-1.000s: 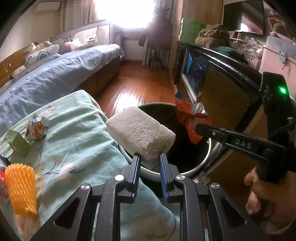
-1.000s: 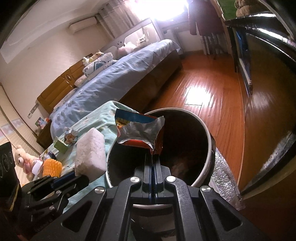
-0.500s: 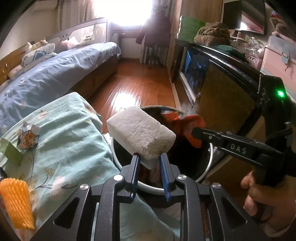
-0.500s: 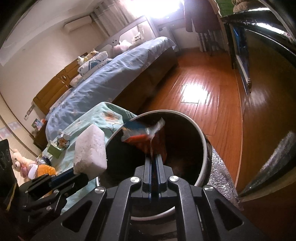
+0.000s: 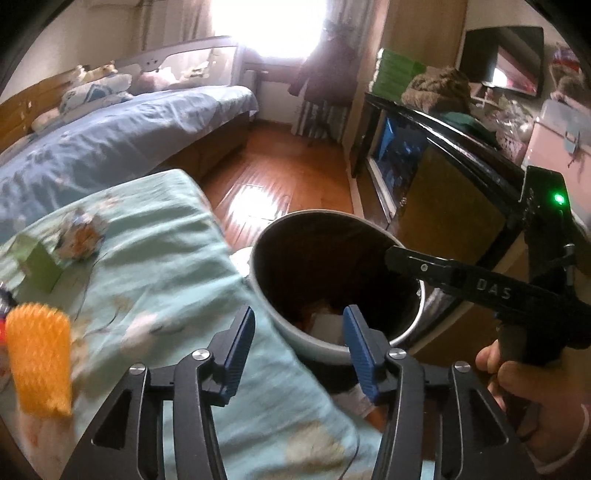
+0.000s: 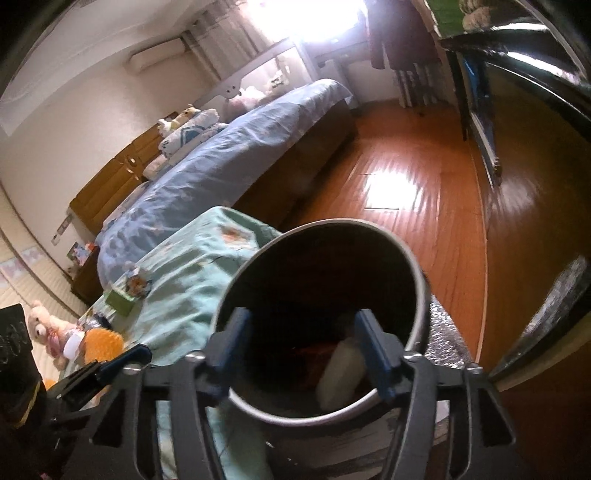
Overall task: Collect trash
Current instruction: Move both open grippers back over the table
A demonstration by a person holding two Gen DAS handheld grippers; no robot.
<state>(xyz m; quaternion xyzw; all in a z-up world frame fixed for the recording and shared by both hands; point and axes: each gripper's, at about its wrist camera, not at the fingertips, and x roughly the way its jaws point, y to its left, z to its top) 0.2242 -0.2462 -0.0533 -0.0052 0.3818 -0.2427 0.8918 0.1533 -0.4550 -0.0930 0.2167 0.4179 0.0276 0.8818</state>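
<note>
Both grippers' jaws are opening, empty: the foam block (image 6: 341, 373) and red wrapper (image 6: 314, 354) they held a second ago now lie in the bin (image 6: 417, 273) below the left gripper (image 5: 297, 345) and right gripper (image 6: 308, 349).

White foam block (image 6: 341, 369) and red wrapper (image 6: 314, 356) inside dark bin (image 6: 415, 266).

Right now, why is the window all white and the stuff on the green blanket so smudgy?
Left wrist view: the window is blown out by daylight, and the orange foam net and blanket are smeared by motion blur. Right wrist view: the same glare at the window, a bright patch on the floor, and the trash bin rim bulges from the fisheye lens.
</note>
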